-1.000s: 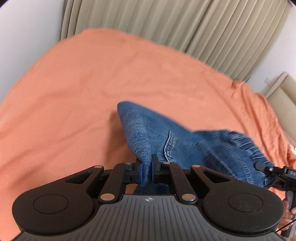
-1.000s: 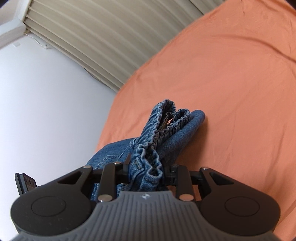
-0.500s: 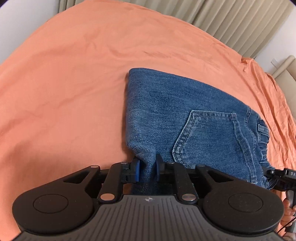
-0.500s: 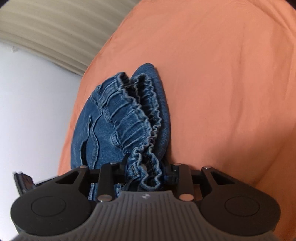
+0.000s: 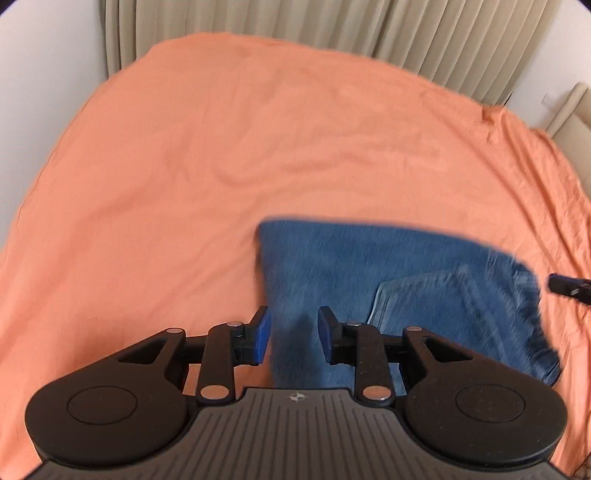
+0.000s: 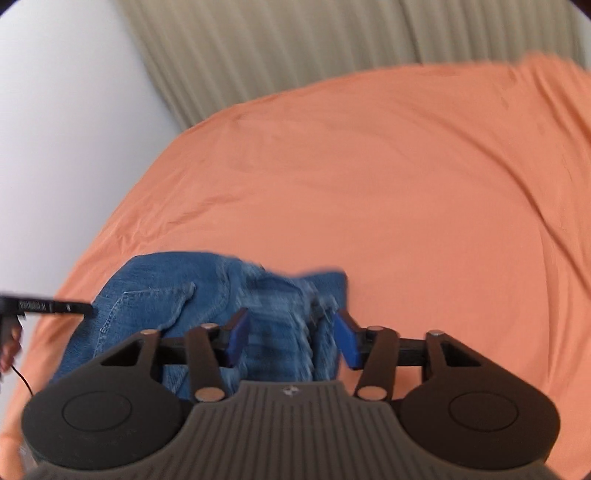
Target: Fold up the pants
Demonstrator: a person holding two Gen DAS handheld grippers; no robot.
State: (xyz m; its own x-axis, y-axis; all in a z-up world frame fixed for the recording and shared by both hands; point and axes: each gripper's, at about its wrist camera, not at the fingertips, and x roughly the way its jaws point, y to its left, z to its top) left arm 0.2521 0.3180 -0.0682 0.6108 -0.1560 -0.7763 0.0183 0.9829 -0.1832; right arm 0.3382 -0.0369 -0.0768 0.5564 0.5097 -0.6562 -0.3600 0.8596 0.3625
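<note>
Folded blue denim pants (image 5: 399, 284) lie flat on the orange sheet (image 5: 258, 147), back pocket facing up. My left gripper (image 5: 293, 332) hovers over their near left corner; its jaws are opening and the blue pads stand off the cloth between them. In the right wrist view the same pants (image 6: 207, 291) lie below my right gripper (image 6: 291, 336). Its jaws are opening too, with the gathered waistband between the pads and untouched by them. The tip of the right gripper pokes in at the far right of the left wrist view, and the tip of the left gripper at the left of the right wrist view.
The orange sheet (image 6: 388, 184) covers a bed that stretches far beyond the pants. Beige curtains (image 5: 332, 26) hang behind it, with a white wall (image 6: 62, 129) at the left. A beige cushioned piece (image 5: 570, 114) stands at the right edge.
Both grippers let go of the denim and their jaws spread. The pants dropped from a hanging bundle to a flat fold on the sheet. Both views pulled back and tilted up.
</note>
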